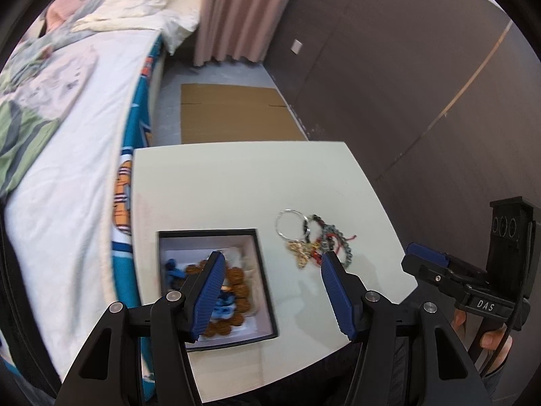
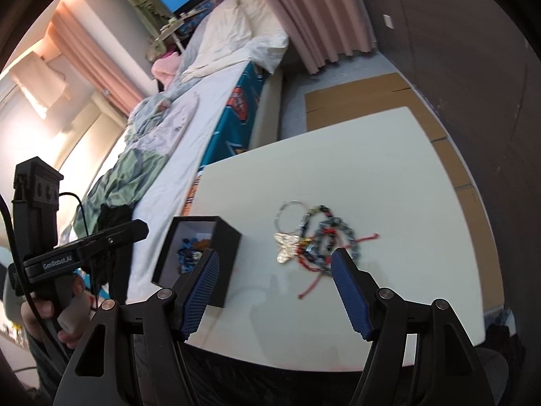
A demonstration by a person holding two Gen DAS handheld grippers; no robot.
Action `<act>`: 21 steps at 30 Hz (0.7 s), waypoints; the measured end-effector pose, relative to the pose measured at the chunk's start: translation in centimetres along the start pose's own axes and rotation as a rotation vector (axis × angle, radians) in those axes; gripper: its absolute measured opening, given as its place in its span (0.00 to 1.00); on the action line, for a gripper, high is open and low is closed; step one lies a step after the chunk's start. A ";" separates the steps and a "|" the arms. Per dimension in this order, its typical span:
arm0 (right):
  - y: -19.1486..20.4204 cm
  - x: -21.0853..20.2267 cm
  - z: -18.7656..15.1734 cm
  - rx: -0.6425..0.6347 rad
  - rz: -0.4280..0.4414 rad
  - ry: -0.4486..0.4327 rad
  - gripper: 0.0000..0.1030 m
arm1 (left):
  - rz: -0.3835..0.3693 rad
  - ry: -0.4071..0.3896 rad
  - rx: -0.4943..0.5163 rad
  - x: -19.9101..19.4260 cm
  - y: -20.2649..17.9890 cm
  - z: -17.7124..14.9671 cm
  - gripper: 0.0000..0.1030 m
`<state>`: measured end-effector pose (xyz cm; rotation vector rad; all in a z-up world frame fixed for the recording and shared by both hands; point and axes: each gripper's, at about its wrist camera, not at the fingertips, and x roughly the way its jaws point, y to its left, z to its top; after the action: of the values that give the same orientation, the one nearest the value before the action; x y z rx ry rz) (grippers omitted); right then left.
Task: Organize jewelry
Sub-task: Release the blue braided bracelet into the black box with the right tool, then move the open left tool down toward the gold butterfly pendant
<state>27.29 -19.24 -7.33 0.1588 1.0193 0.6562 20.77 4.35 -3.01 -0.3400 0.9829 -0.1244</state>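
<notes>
A black box (image 1: 267,291) with a white lining stands on the white table (image 1: 236,182). It holds brown bead bracelets (image 1: 240,277) and blue jewelry. A pile of jewelry (image 1: 314,237) lies to its right: a silver hoop, dark bead bracelets, a red cord and a gold butterfly piece (image 2: 285,247). My left gripper (image 1: 272,264) is open and empty above the box's right edge. My right gripper (image 2: 275,262) is open and empty, just in front of the pile (image 2: 318,237), with the box (image 2: 230,250) at its left.
A bed (image 1: 74,142) with rumpled bedding runs along the table's left side. Flat cardboard (image 1: 233,115) lies on the floor beyond the table. A dark wall (image 1: 422,67) is at the right. Pink curtains (image 1: 236,10) hang at the back.
</notes>
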 end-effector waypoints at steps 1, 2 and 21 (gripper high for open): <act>-0.2 -0.1 0.0 0.005 -0.004 -0.001 0.67 | 0.000 0.005 0.017 0.3 -0.5 0.1 0.58; -0.6 -0.2 -0.2 0.011 -0.008 -0.001 0.67 | 0.001 0.010 0.031 0.6 -0.9 0.2 0.58; -7.4 -1.3 -1.1 0.122 -0.045 -0.004 0.67 | 0.020 0.242 0.042 9.9 -5.1 1.9 0.35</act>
<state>29.16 -26.08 -10.04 0.2428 1.0563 0.5527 28.03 -2.51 -8.16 -0.2802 1.2208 -0.1704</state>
